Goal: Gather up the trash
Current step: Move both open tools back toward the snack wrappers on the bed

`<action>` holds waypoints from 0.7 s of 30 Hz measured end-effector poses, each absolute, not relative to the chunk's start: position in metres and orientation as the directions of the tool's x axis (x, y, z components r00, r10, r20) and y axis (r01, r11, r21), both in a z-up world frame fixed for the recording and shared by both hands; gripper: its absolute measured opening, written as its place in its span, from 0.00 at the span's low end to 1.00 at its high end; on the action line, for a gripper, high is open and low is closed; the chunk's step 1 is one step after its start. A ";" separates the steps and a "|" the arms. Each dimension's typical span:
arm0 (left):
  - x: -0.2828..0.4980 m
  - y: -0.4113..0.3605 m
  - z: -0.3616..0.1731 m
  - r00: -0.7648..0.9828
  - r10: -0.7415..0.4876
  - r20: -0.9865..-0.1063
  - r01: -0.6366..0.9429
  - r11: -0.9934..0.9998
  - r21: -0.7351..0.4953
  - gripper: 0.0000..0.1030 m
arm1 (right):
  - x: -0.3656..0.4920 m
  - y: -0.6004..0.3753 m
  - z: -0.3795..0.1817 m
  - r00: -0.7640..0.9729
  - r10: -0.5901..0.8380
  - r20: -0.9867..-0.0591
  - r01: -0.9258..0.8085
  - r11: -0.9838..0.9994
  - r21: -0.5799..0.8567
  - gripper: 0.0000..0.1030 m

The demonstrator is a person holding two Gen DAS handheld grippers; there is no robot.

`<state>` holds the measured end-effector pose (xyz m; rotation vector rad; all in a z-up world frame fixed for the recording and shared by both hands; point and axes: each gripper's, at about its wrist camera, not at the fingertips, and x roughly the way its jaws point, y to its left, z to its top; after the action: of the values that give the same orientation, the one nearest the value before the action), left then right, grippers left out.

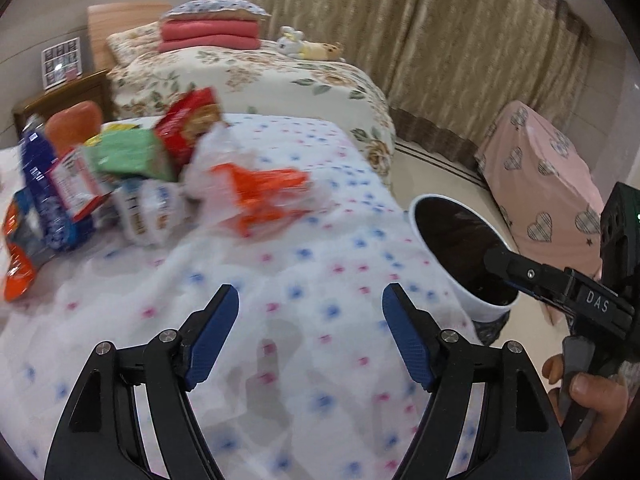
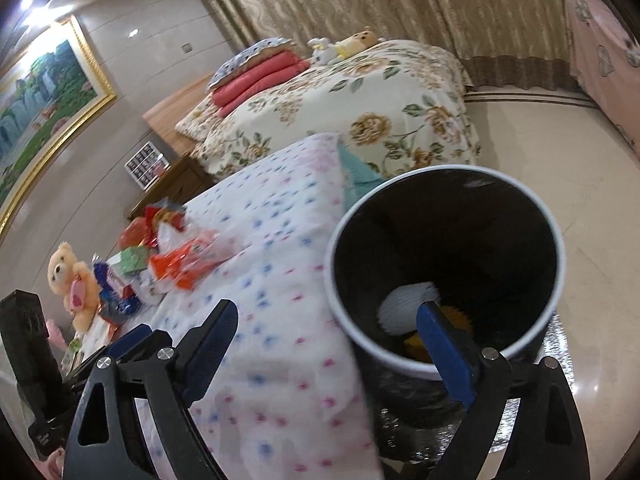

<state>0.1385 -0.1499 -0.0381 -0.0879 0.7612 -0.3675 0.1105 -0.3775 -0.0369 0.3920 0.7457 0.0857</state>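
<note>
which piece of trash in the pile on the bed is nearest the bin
The clear plastic bag with orange print. It lies at the pile's edge on the side toward the bin, while the red packet, green pack and blue wrapper sit farther away.

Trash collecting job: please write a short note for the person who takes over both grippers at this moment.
Left gripper: open, empty, over the dotted bedspread.
Right gripper: open, empty, at the rim of the trash bin.
Bin: beside the bed, on the floor. It already holds a white piece and something orange.
Left to do: the pile of wrappers, the plastic bag with orange print and the blue bottle lie on the bed, not yet collected.
</note>
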 end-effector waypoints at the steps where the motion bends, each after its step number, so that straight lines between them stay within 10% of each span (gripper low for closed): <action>1: 0.138 -0.144 -0.039 0.668 -0.349 -0.658 0.282 0.936 -0.210 0.74 | 0.112 -0.371 -0.037 0.731 0.223 -0.644 0.049 0.925 0.376 0.90; 21: 0.153 -0.060 -0.052 0.693 -0.239 -0.681 0.094 0.965 -0.243 0.74 | 0.149 -0.296 -0.048 0.682 0.333 -0.651 -0.094 0.923 0.374 0.90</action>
<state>0.1527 -0.0599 -0.0523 -0.1954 0.7850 -0.1871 0.1489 -0.2964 -0.0478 0.3242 0.7865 0.2445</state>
